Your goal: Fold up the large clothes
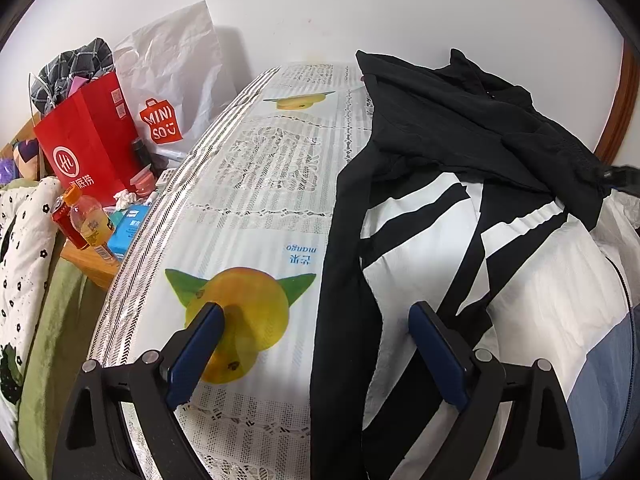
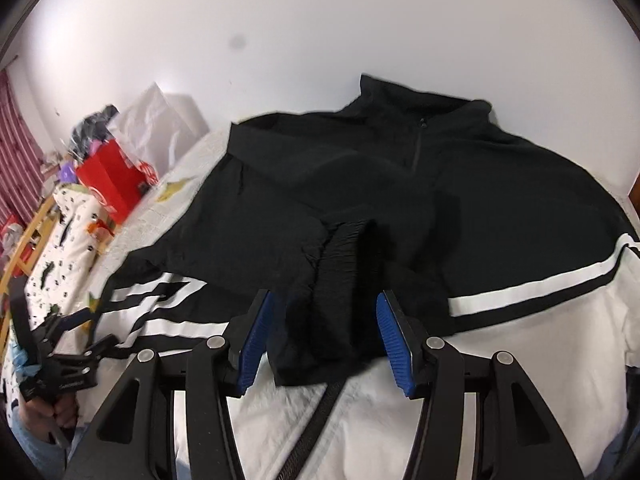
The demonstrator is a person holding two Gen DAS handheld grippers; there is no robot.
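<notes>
We see the jacket (image 2: 400,184) lying on the mattress (image 1: 256,184), toward its right edge. Beyond the left edge, a bottle (image 1: 90,220) stands before the paper bag (image 1: 90,140).

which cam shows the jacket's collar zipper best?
Right wrist. The jacket faces it front-on, with the collar zipper visible from pull down to chest. In the left wrist view the jacket lies bunched and seen side-on; no zipper line can be made out there.
</notes>
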